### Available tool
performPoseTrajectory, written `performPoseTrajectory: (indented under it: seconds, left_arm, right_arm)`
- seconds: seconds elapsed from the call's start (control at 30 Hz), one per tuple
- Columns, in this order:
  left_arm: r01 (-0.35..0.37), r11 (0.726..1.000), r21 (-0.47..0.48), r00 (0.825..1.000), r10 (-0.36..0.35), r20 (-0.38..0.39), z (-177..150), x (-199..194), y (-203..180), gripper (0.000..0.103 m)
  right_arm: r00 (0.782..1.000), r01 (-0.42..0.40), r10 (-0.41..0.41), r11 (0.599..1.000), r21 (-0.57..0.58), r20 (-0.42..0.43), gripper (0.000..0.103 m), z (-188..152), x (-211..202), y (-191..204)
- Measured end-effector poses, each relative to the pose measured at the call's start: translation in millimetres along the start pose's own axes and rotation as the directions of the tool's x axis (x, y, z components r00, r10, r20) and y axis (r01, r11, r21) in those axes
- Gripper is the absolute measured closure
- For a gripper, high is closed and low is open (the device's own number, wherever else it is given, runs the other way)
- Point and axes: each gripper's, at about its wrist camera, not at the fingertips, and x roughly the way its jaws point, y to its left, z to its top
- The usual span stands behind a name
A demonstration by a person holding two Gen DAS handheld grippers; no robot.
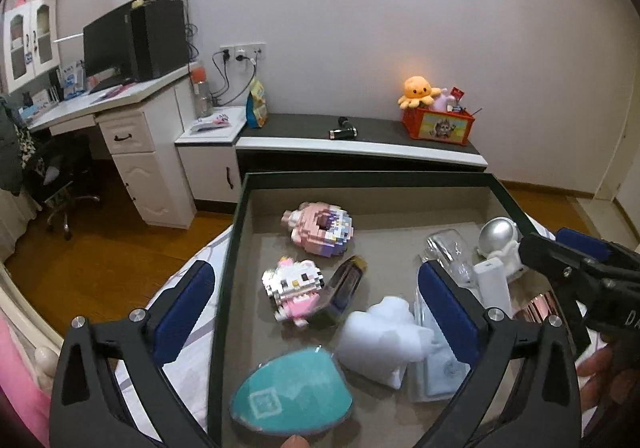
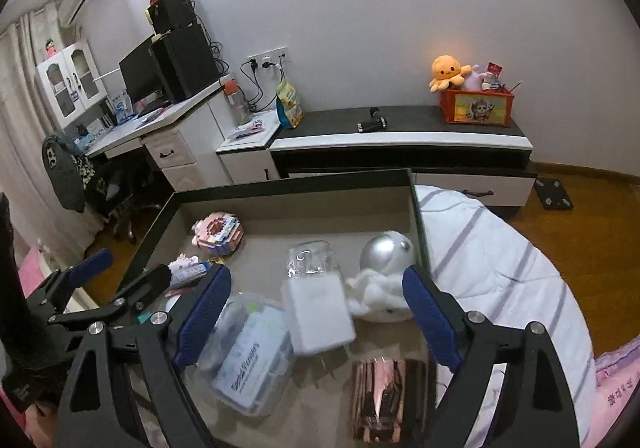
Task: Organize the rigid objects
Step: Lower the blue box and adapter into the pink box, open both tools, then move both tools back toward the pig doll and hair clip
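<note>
Both grippers hovering over a dark-rimmed box (image 1: pixel 230 248) set on a striped white quilt (image 2: pixel 500 268).

Left gripper (image 1: pixel 316 308): jaws spread wide, blue pads well apart, nothing between them. Left pad outside the box's left wall, right pad over the interior.

Right gripper (image 2: pixel 316 312): jaws likewise wide open, holding nothing. Positioned above the right half of the box.

Contents, left half: pink block-built figure (image 1: pixel 320 228) toward the far wall; white-and-pink block cat (image 1: pixel 292 290) nearer, touching a dark bottle with gold cap (image 1: pixel 346 284) lying tilted beside it; teal egg-shaped item (image 1: pixel 292 396) at the near edge; white foam piece (image 1: pixel 380 340) just right of it.

Contents, right half: clear plastic case with printed label (image 2: pixel 252 360); white rectangular block (image 2: pixel 316 312), blurred, partly over the case; clear crumpled plastic piece (image 2: pixel 312 260) behind it; silver-helmeted astronaut figure (image 2: pixel 386 272) against the right wall; rose-gold reflective item (image 2: pixel 384 396) at the near right.

Background: low dark-topped cabinet (image 2: pixel 400 128) carrying an orange crate (image 2: pixel 476 106) with an orange plush octopus (image 2: pixel 446 70).
</note>
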Motion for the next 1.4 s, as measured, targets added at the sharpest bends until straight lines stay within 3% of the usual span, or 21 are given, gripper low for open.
performPoseTrajectory:
  seconds: [0.07,0.4,0.63,1.07,1.4]
  left_arm:
    - [0.003,1.000,-0.003,1.000,-0.003,0.010,-3.7,-13.0,1.1,0.000]
    - [0.074,0.997,0.005,0.991,-0.074,0.113,-41.5,-119.3,-0.5,0.000]
    - [0.072,0.997,-0.009,0.986,-0.070,0.151,-72.7,-179.3,-1.1,0.000]
    - [0.014,0.997,-0.072,0.985,-0.002,0.171,-114.8,-239.7,1.1,0.000]
    - [-0.001,0.999,-0.052,0.985,0.010,0.172,-136.2,-257.3,-6.6,0.000]
  right_arm:
    - [1.000,0.010,-0.010,1.000,0.007,0.014,0.000,-4.0,-12.4,1.0]
    - [0.995,-0.018,0.019,1.000,-0.007,0.100,0.000,-46.6,-97.9,23.1]
    - [0.990,-0.028,0.028,1.000,-0.002,0.137,0.000,-84.7,-147.2,30.2]
    - [0.983,-0.025,0.021,0.999,0.021,0.183,0.000,-141.8,-201.7,39.9]
    - [0.984,0.002,-0.004,1.000,0.013,0.180,0.000,-170.4,-219.6,41.8]
